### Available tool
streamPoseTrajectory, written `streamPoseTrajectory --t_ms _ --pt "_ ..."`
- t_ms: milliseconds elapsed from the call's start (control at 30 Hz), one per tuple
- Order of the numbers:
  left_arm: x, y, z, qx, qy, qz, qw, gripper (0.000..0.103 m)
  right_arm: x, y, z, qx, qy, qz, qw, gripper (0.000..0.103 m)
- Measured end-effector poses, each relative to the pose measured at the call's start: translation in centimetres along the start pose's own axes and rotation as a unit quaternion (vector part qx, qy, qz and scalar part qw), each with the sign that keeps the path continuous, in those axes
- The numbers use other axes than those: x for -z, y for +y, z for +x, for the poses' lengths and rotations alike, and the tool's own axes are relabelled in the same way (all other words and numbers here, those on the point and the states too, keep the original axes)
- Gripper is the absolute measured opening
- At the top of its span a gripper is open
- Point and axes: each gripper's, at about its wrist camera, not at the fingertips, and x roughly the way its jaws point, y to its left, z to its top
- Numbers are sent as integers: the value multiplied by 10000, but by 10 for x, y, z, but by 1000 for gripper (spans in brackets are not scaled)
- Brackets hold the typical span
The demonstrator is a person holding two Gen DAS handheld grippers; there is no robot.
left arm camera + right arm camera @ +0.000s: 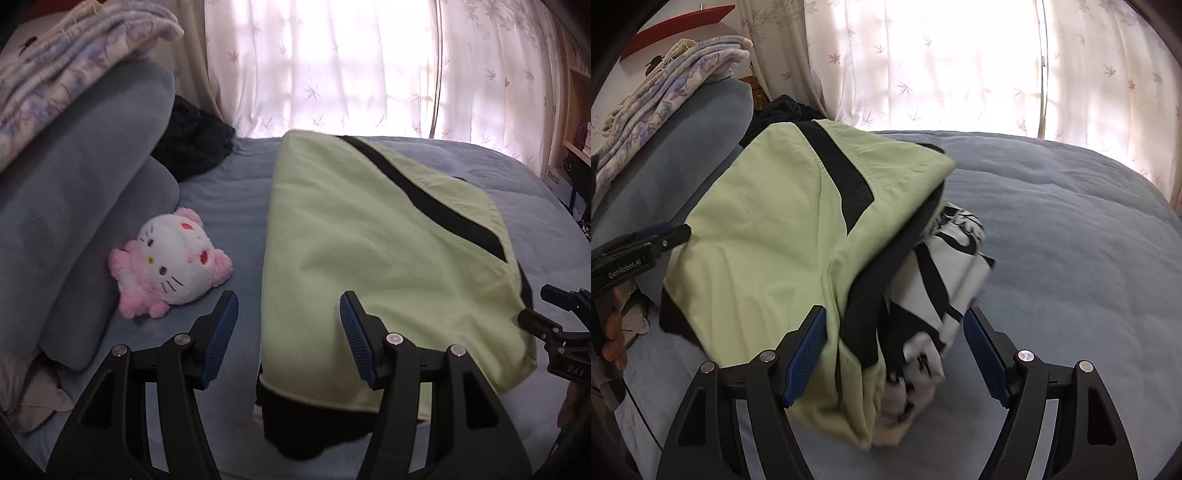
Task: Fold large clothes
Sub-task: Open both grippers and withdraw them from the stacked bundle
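A light green garment with black trim [373,251] lies folded on the blue bed. In the right wrist view it [757,236] covers a black layer and a white piece with black print [945,266]. My left gripper [288,332] is open over the garment's near left edge, holding nothing. My right gripper [894,350] is open around the garment's near right corner, its pads apart from the cloth. The right gripper also shows at the right edge of the left wrist view [561,325], and the left gripper at the left of the right wrist view [661,236].
A white and pink plush cat [173,262] lies left of the garment. Blue pillows [74,206] with a folded floral blanket [66,62] stand at the left. A dark cloth heap [192,144] sits by the white curtain [332,66]. The blue bedspread [1071,240] spreads right.
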Motion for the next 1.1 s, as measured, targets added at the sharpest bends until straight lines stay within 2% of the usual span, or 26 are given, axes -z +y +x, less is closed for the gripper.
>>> streamPoseTrajectory --t_ms 100,333,400,533,633,733,800,867,933,1100 --pt "1 -6 -31 12 -183 79 9998 54 6 8 -24 55 5 -118 9999 76" --pt "14 -30 -133 -72 -498 151 9986 55 15 20 -137 135 -248 -280 9992 76" --pt "26 -42 -183 -56 -498 57 9987 55 20 25 -179 181 -316 -270 9990 76" --pt "44 -56 -248 62 -561 -112 9983 55 34 23 -245 271 -416 -207 9986 77" --pt "61 -74 -308 37 -679 -99 9976 55 51 22 -300 366 -538 -251 9976 84" --pt "78 -92 -354 105 -799 -128 9967 55 67 18 -344 474 -631 -260 9965 84" --pt "89 -101 -378 186 -849 -179 9961 66 75 17 -377 500 -655 -190 9964 85" --pt "99 -111 -400 203 -924 -210 9953 73 87 12 -403 502 -703 -118 9962 85" --pt "111 -123 -424 235 -985 -198 9947 74 97 11 -429 538 -720 -89 9959 85" --pt "143 -149 -472 599 -981 -409 9925 75 132 4 -491 557 -672 -33 9962 85"
